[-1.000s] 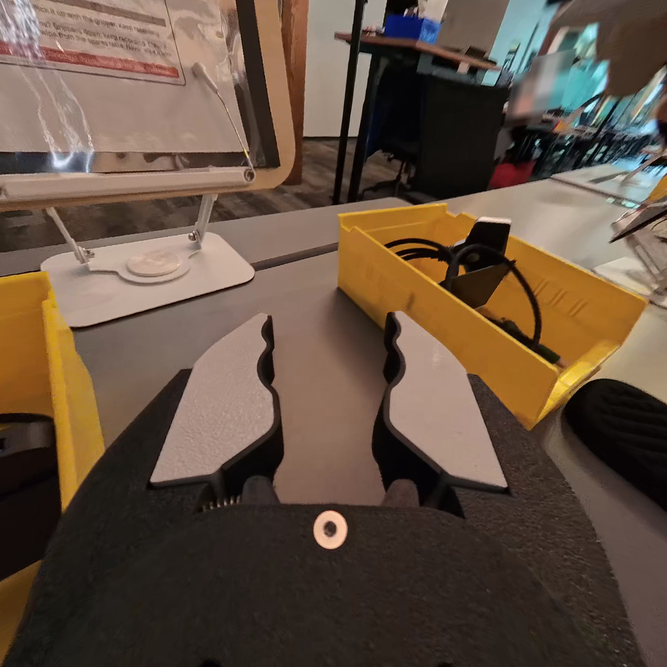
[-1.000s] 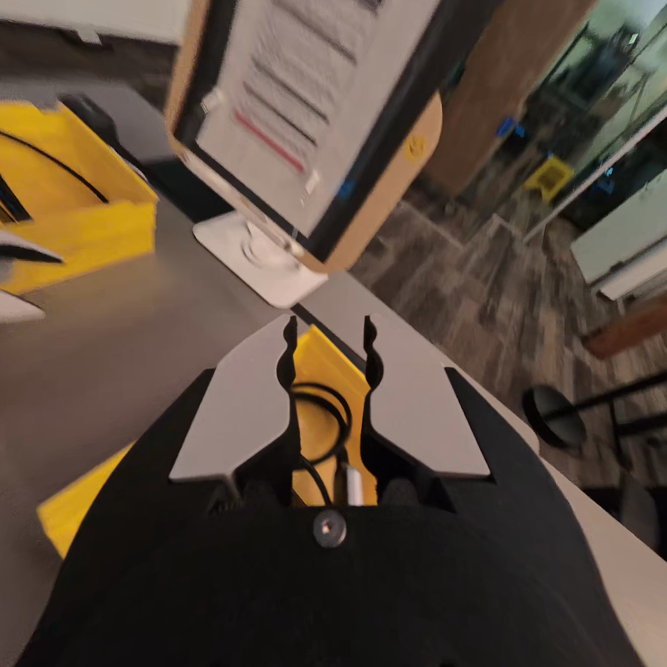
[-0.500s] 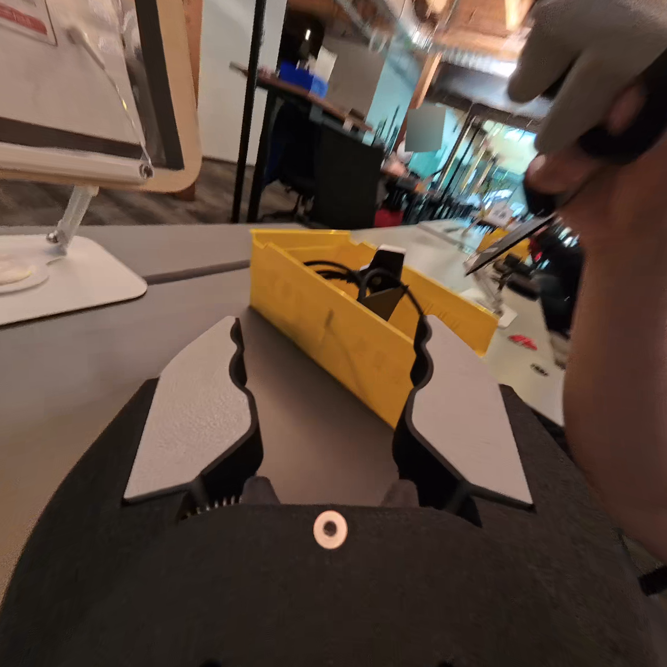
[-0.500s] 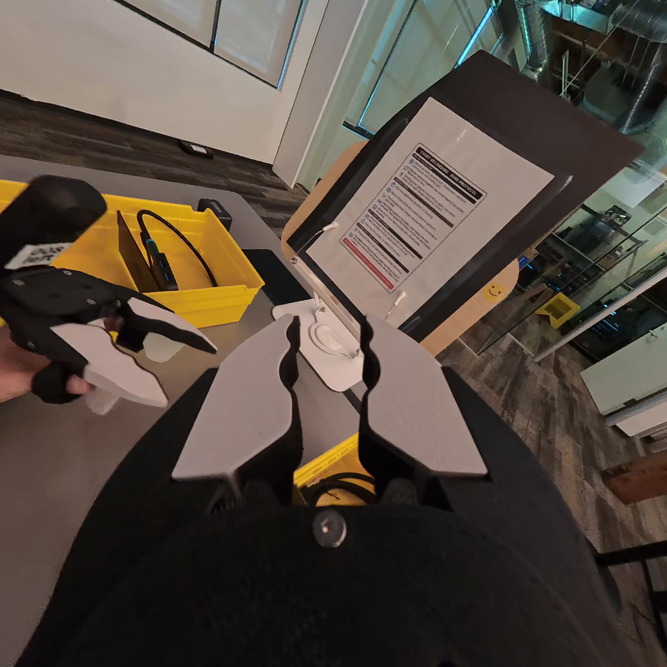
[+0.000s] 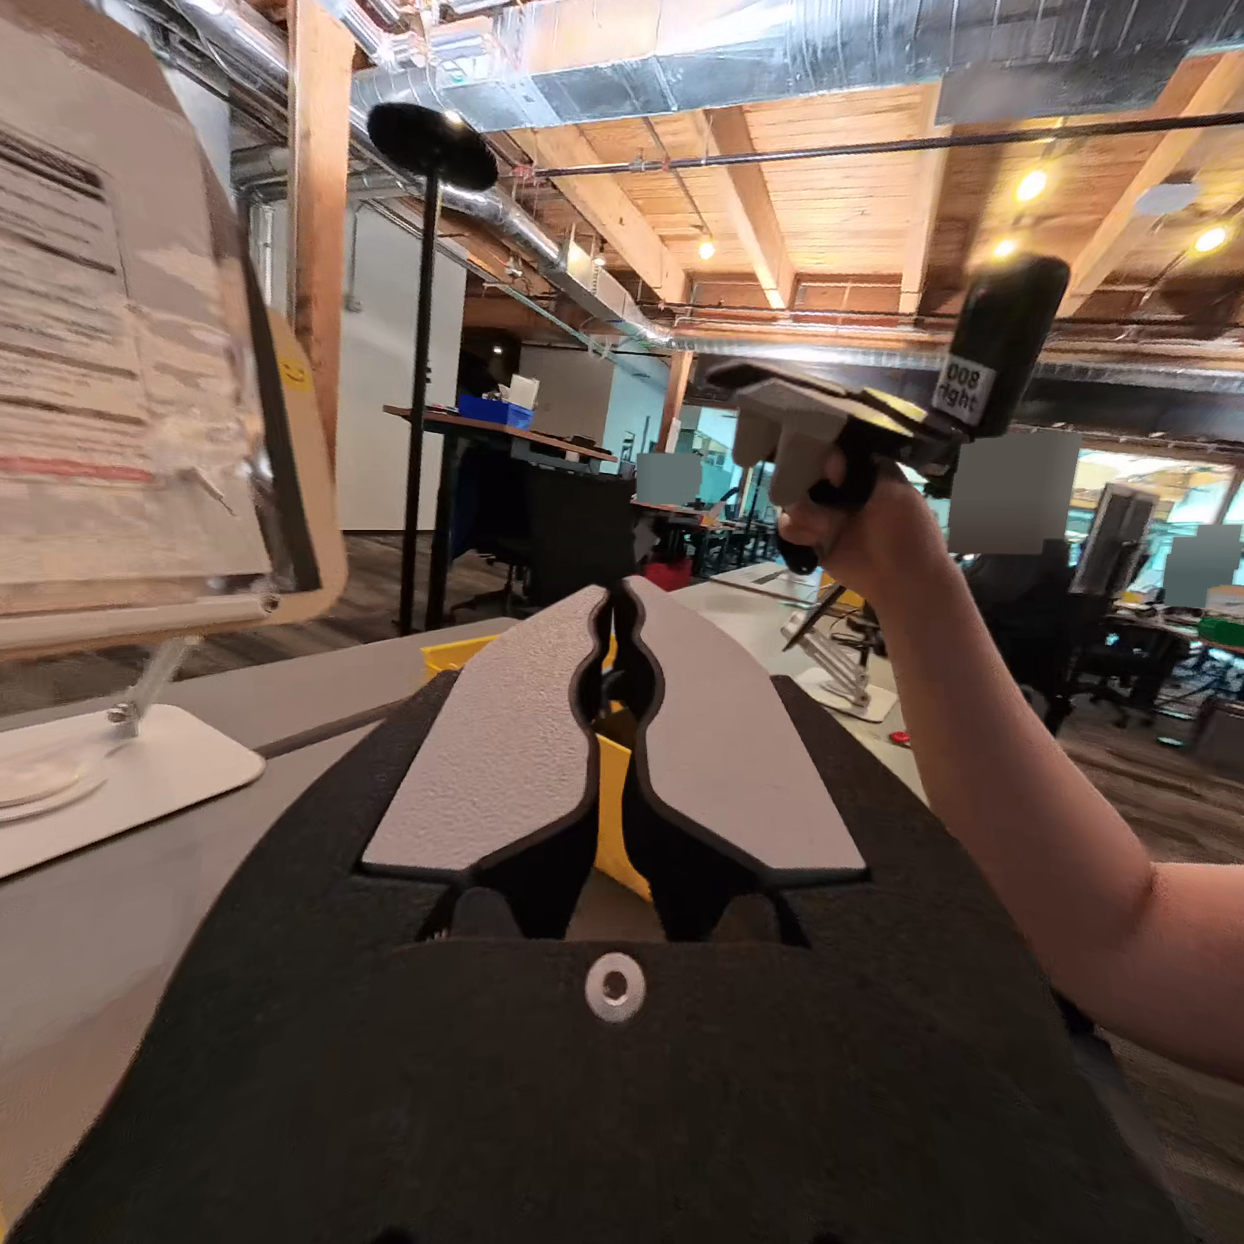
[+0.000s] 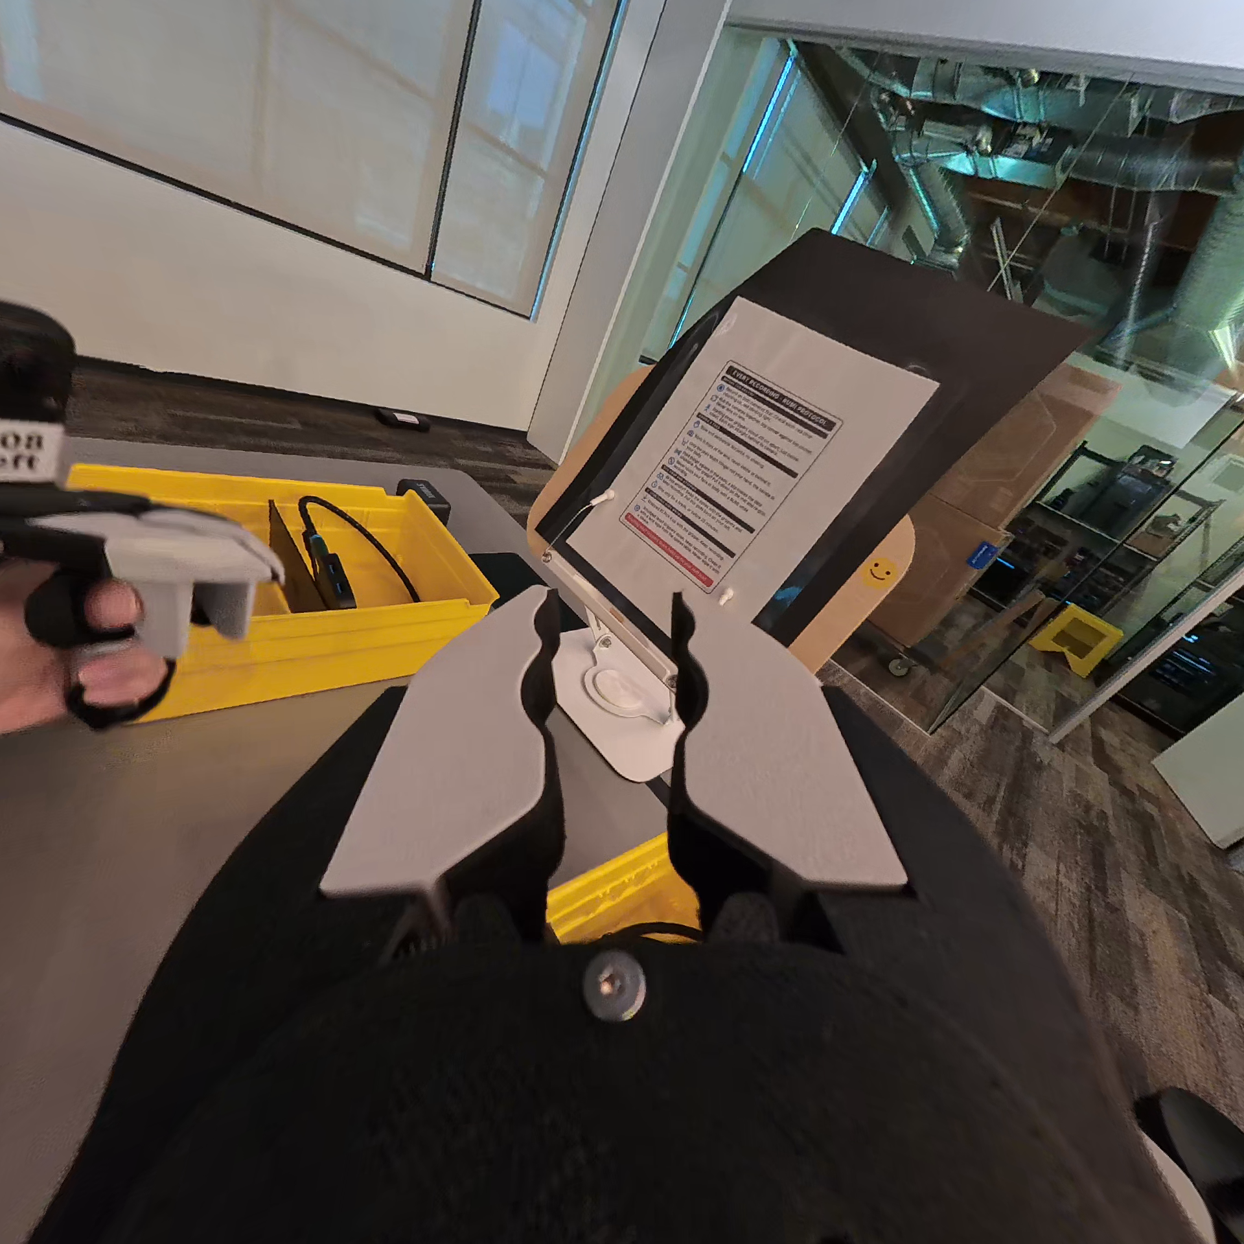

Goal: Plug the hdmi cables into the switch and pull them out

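Both hand-held grippers raised, empty: left hand-held gripper (image 5: 616, 596) nearly clenched, right hand-held gripper (image 6: 609, 602) parted; cable (image 6: 363, 538) in yellow bin (image 6: 323, 646) on desk (image 6: 134, 841) below left one, nearer it

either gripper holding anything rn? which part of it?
Nothing held. The left gripper is shut on air, tips almost touching. The right gripper is open and empty, raised above the table.

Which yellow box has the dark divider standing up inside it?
The far yellow bin beside the left gripper; its divider stands by a black cable. The near yellow bin shows only a corner.
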Tool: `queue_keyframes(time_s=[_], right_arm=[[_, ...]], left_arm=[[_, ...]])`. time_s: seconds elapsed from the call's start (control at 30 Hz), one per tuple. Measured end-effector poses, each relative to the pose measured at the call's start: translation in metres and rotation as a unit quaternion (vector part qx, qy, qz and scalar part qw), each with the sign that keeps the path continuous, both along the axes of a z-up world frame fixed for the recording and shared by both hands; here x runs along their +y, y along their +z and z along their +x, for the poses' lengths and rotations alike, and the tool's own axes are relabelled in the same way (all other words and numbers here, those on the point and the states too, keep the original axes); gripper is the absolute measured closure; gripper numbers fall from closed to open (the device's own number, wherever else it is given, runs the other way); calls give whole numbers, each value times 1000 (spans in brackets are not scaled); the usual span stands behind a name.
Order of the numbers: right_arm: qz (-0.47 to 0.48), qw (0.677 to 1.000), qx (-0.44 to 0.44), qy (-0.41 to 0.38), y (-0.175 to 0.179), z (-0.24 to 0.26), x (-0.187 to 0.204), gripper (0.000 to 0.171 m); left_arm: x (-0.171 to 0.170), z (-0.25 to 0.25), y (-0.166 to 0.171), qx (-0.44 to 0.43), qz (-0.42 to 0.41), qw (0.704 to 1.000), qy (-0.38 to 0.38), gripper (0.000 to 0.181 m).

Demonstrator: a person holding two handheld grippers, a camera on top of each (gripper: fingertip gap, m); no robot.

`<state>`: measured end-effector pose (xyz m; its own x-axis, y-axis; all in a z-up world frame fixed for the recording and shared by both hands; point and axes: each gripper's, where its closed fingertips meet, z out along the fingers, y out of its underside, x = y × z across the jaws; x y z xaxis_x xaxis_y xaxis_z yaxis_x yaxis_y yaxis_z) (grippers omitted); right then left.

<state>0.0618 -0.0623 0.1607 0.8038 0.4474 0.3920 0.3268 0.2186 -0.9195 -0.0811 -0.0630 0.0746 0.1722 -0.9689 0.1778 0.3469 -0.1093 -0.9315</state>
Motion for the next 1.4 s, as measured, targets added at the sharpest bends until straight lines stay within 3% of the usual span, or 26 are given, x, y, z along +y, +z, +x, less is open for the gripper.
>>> queue_keyframes(time_s=[0.1,0.17,0.27,0.33,0.47,0.7,0.93,1.1,1.4], right_arm=[[2,1000,-10,-4,0,6,-4,139],[2,1000,-17,-6,-1,10,-6,139],[-4,1000,-30,-2,-5,10,-5,139],[-14,999,-46,-4,-10,10,-3,139],[-15,997,-79,-9,-17,7,1,139],[14,996,-92,5,-10,-7,-8,139],[16,995,-103,-1,-11,-1,-7,142],[14,994,-113,0,-15,0,-6,142],[12,993,-119,1,-17,1,-7,143]], left_arm=[[9,-33,23,26,31,998,45,161],[14,-58,42,53,56,994,72,159],[39,-89,48,176,111,969,130,155],[67,-104,26,316,135,925,165,147],[91,-107,-38,515,146,837,111,132],[123,-109,-108,712,209,667,62,133],[139,-116,-130,792,201,577,9,142],[139,-120,-150,819,199,538,-28,158],[136,-120,-141,819,166,547,-39,167]])
